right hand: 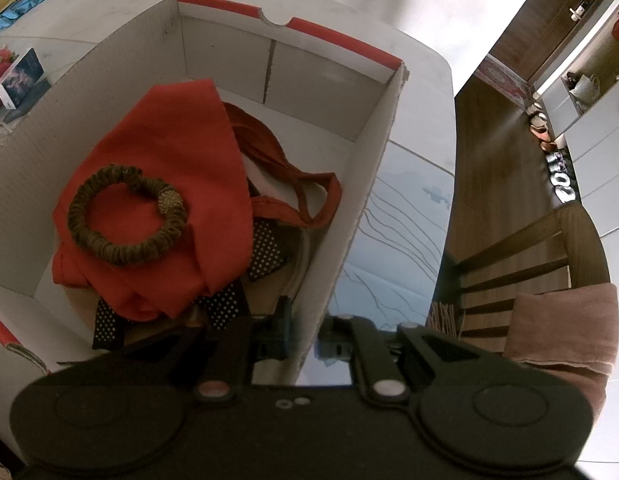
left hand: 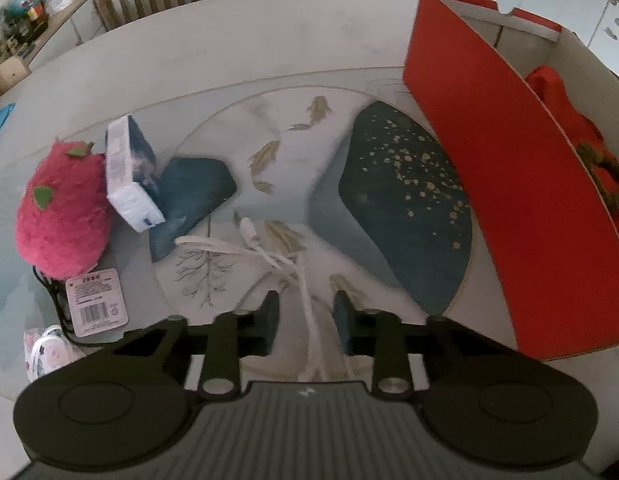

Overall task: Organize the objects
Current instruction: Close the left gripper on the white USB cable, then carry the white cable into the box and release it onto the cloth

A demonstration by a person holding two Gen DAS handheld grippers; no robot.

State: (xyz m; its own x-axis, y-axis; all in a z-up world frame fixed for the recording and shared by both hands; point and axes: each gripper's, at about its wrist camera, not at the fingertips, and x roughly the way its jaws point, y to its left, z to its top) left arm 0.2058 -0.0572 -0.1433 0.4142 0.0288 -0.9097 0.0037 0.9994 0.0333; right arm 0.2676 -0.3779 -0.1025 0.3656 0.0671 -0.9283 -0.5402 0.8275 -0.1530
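- Starting at the left of the left wrist view, a pink plush strawberry with a barcode tag lies on the worktop, touching a small white-and-blue box that leans against it.
- A white cable lies loose mid-worktop, and one strand runs between the fingers of the left hand-held gripper, whose jaws are narrowed around it; whether the pads already pinch it is hard to tell.
- Risk: a loose or off-centre pinch could let the thin cable slip, or its trailing end could snag on the way over.
- The red cardboard box stands on the right, holding a red cloth bag with a brown braided ring lying on it and polka-dot fabric beneath.
- The right hand-held gripper is clamped on the box's near wall; releasing it could let the box shift.
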